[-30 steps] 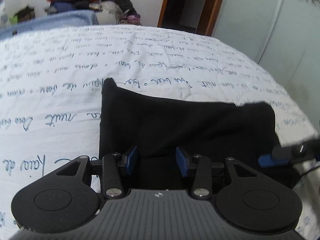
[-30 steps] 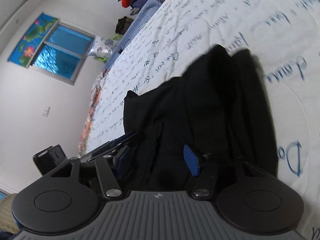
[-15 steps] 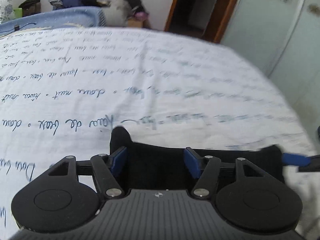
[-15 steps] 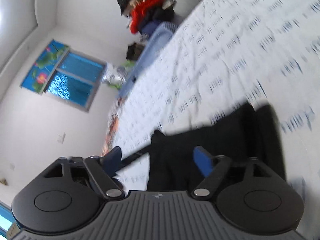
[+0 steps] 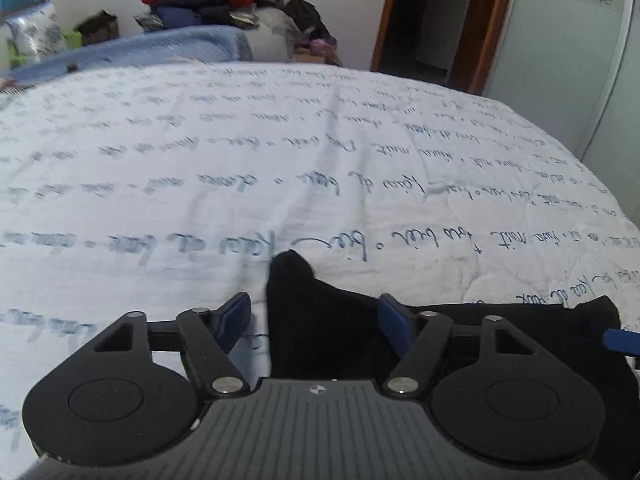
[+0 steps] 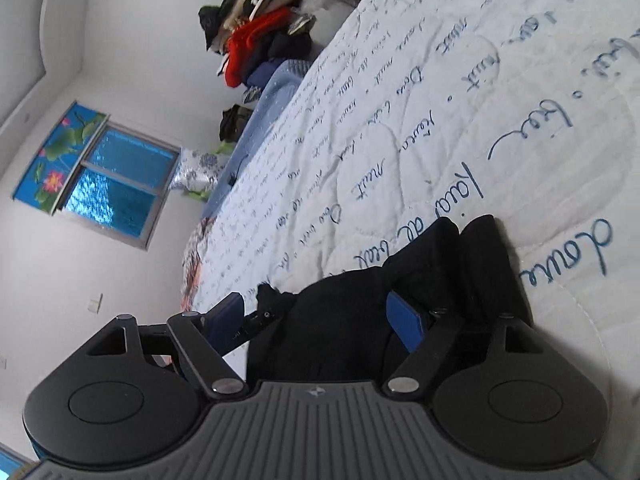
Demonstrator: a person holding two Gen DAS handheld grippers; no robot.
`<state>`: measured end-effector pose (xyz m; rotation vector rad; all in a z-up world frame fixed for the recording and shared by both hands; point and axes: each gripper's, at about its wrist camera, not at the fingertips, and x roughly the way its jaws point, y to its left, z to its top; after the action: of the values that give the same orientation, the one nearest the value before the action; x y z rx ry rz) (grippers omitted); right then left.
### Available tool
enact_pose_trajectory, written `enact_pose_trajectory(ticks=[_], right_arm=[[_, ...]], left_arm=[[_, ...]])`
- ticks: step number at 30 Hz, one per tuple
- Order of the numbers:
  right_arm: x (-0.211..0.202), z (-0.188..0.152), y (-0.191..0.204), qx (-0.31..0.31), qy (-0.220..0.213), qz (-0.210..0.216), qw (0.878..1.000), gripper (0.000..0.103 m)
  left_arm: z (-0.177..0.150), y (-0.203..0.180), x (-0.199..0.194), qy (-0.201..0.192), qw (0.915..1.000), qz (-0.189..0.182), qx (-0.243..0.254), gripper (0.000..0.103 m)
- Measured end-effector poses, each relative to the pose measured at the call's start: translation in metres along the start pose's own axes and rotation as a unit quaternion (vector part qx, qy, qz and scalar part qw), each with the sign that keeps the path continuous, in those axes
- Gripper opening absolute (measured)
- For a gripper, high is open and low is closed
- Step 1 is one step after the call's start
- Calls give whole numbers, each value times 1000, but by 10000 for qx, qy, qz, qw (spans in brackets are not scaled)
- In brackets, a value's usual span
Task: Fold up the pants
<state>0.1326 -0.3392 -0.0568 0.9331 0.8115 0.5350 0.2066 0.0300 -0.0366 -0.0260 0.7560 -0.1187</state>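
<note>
The black pants (image 5: pixel 320 320) lie in a compact folded bundle at the near edge of the bed, on the white quilt (image 5: pixel 320 160) printed with blue script, and both tools hover right over them. The left gripper (image 5: pixel 314 322) has just been opening its jaws and they stand wide now, one blue pad out over bare quilt, the other over the cloth, with a peaked corner of the fabric poking up between them and nothing pinched. Over in the right wrist view, the right gripper (image 6: pixel 316 320) shows the same story: jaws sprung apart, the dark bundle (image 6: pixel 400 300) below and between them but not clamped. So the pants look released, and the fold seems close to done. The danger from here? That raised corner and the two rumpled lobes at the far end of the bundle look springy; a pad brushing them on the way out could drag a layer open and undo the fold. The bundle also sits near the mattress edge, so a careless nudge might slide it off. Pulling away cleanly looks like the safest call.
</note>
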Motion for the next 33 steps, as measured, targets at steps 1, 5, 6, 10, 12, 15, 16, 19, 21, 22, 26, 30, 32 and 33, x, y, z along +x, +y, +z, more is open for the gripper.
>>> enact_pose_trajectory(ticks=[1, 5, 6, 10, 12, 15, 16, 19, 21, 22, 26, 30, 32, 33], right_arm=[[-6, -5, 8, -162, -19, -12, 9999, 79], [-24, -32, 28, -806, 81, -175, 9966, 83], [-27, -39, 31, -948, 89, -287, 9950, 84], [-27, -54, 30, -1106, 168, -568, 9921, 84], [-25, -56, 22, -947, 148, -494, 9942, 84], [-26, -56, 7, -691, 88, -298, 9971, 85], [-27, -57, 5, -657, 71, -252, 9975, 85], [-26, -61, 4, -808, 38, -243, 9964, 84], [-25, -64, 6, -965, -1, -266, 9950, 84], [-25, -65, 6, -988, -27, -261, 9948, 84], [-29, -64, 10, -855, -104, -283, 9959, 84], [-41, -69, 26, -898, -251, -441, 9947, 85], [-47, -75, 33, -1012, -300, -366, 9937, 85], [-49, -78, 35, -1047, -300, -346, 9935, 85]], left_arm=[[-1, -3, -11, -85, 9998, 185, 85, 71], [-12, -17, -58, -485, 9984, 150, 258, 73], [-15, -21, -66, -532, 9982, 62, 273, 73], [-31, -40, -68, -217, 9989, -131, 394, 73], [-41, -44, -53, 154, 9991, -97, 376, 74], [-59, -39, -41, 125, 9992, 55, 384, 88], [-59, -36, -38, 177, 9994, 64, 293, 91], [-59, -24, -31, 198, 9998, 19, 37, 93], [-64, -27, -33, 19, 9999, 77, 90, 94], [-67, -30, -35, -67, 9998, 127, 147, 95], [-67, -31, -35, -126, 9997, 130, 134, 95], [-67, -32, -36, -140, 9997, 153, 160, 95], [-68, -33, -36, -147, 9996, 183, 181, 96], [-67, -33, -36, -142, 9995, 196, 187, 96]])
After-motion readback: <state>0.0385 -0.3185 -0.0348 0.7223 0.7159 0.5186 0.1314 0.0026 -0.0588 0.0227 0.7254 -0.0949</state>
